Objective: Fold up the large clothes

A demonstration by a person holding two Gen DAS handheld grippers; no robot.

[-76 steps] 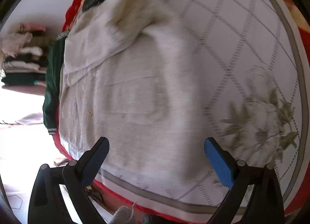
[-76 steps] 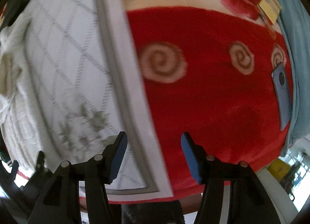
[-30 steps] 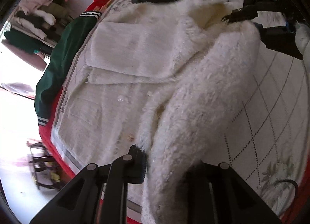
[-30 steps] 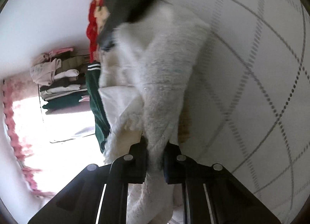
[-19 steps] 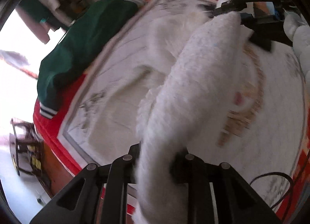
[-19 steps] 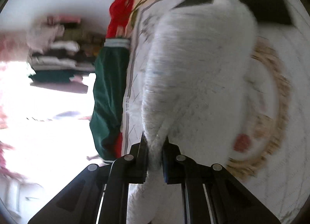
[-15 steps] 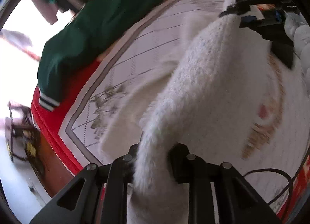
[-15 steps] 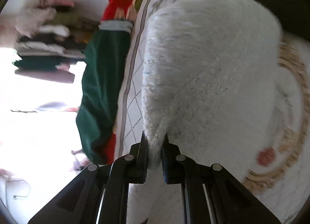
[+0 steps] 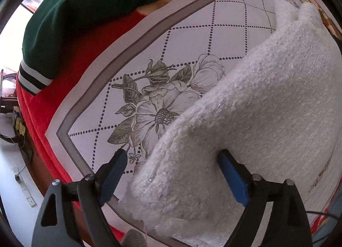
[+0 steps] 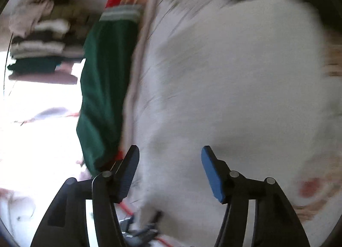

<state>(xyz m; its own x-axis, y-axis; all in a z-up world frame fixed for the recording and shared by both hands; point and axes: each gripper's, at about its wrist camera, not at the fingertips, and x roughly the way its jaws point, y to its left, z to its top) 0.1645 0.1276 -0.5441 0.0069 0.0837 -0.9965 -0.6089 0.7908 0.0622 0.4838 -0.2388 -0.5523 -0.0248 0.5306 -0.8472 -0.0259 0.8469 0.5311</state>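
A large white fleece garment [image 9: 267, 105] lies folded over on a white bed sheet [image 9: 192, 39] with a dotted diamond pattern and a printed flower. My left gripper [image 9: 173, 165] is open, its jaws apart over the garment's near edge, holding nothing. In the right wrist view the same white garment [image 10: 235, 76] fills the blurred frame. My right gripper [image 10: 170, 167] is open above it and empty.
A dark green jacket [image 9: 85, 1] with striped cuffs lies on the red blanket [image 9: 64, 71] at the bed's left side; it also shows in the right wrist view [image 10: 104, 76]. Stacked folded clothes [image 10: 40, 39] sit beyond the bed. The bed edge and floor are at lower left.
Both grippers were shut on the white garment's edge and carried it across the bed. Now both have opened and let it go; it rests folded over on the sheet.
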